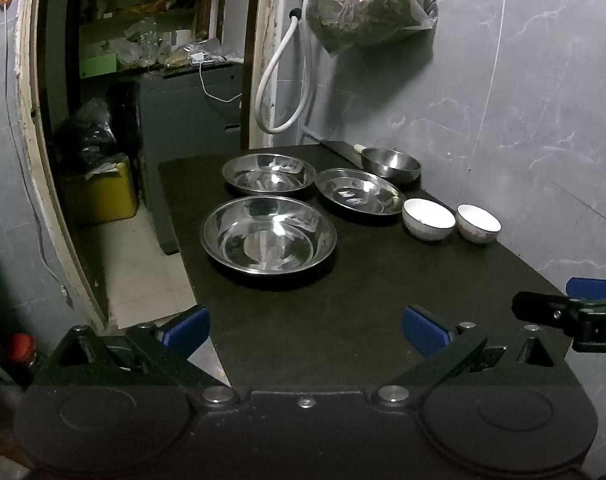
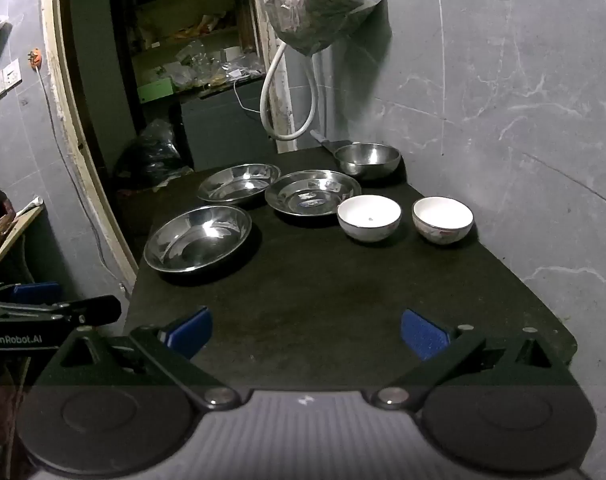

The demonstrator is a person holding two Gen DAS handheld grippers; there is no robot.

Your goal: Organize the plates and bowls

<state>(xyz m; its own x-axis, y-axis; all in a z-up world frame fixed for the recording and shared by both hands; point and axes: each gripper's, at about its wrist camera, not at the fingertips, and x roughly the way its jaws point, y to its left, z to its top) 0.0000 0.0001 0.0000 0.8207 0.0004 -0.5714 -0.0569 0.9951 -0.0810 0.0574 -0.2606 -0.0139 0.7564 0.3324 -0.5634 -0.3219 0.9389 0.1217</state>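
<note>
Both tools gaping wide and empty over the near end of the desk: left tool is closer to the three steel plates, right tool lines up with the two white bowls ahead-right, steel bowl farthest back.

From my right wrist view, the only fully legible text is "GenRobot.AI", printed in pale letters on the black body of the left gripper at about 9 o'clock. From my left wrist view, a single letter "D" shows on the right gripper at 3 o'clock, the rest cut off.
</note>
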